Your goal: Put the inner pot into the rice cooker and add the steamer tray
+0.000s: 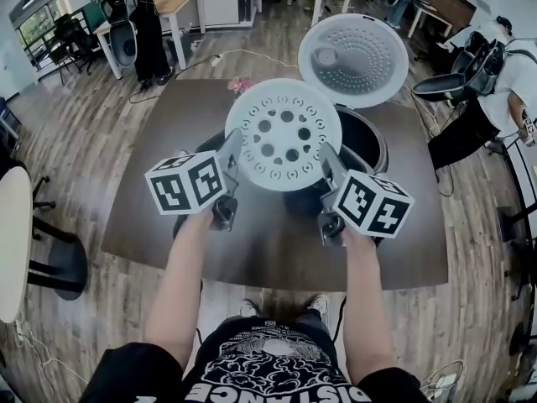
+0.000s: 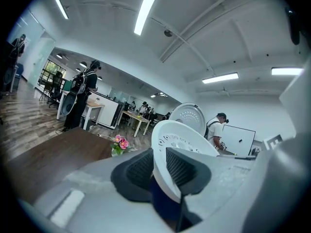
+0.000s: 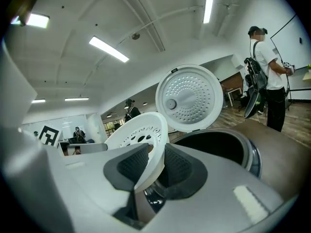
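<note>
A white round steamer tray (image 1: 283,134) with several holes hangs in the air over the table, just left of the rice cooker (image 1: 369,141). My left gripper (image 1: 232,151) is shut on the tray's left rim (image 2: 163,166). At the right rim (image 3: 150,161), my right gripper (image 1: 325,159) is shut on it as well. The cooker's lid (image 1: 353,60) stands open behind, its perforated inner face (image 3: 189,98) showing. The cooker's dark opening (image 3: 218,147) lies just beyond the tray in the right gripper view.
The cooker stands on a dark brown table (image 1: 151,200). A small pink flower (image 1: 241,83) sits at the table's far edge. People stand at the far left (image 1: 149,32) and at the right (image 1: 503,82). Desks and chairs surround the table on a wood floor.
</note>
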